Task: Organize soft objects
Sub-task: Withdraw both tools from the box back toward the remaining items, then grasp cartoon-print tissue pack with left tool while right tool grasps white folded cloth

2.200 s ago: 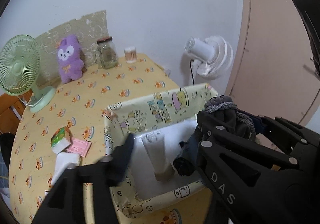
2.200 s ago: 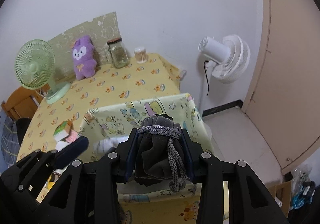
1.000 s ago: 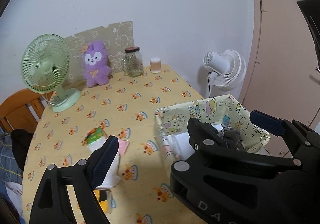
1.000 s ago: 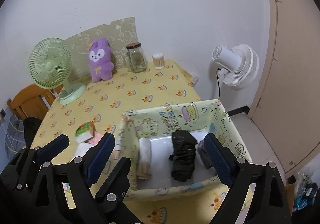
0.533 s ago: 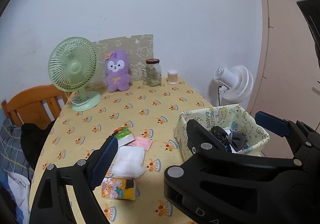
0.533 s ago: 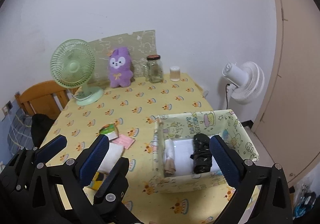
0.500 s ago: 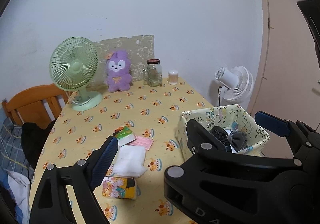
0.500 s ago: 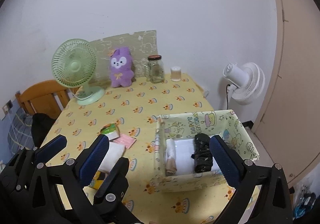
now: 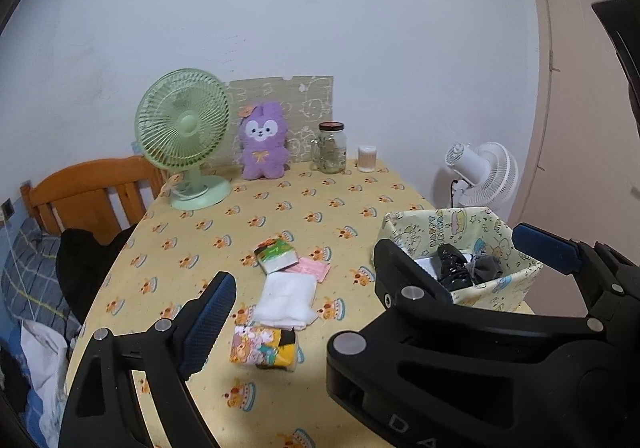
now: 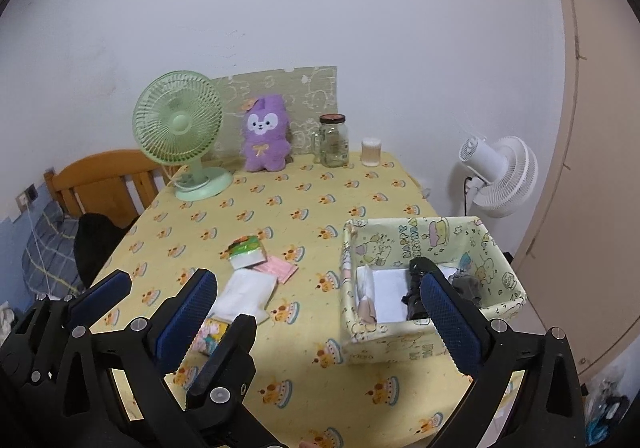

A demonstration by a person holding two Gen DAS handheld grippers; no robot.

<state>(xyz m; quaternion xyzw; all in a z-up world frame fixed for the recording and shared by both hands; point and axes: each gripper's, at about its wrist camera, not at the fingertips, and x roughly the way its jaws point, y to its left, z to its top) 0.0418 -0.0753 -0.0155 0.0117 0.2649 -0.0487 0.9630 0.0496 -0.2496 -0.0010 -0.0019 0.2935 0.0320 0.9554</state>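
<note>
Both hand-held grippers, left [image 9: 372,292] and right [image 10: 316,312], are held spread wide and empty, angled downward above the desk [image 10: 280,208]; the box [image 10: 430,342] is set at its right edge.

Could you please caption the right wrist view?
Open right gripper hangs empty above patterned storage box holding rolled soft items.

A home (lived-in): plush toy [image 9: 263,140], desk fan [image 9: 183,128], patterned tablecloth [image 9: 280,216].
</note>
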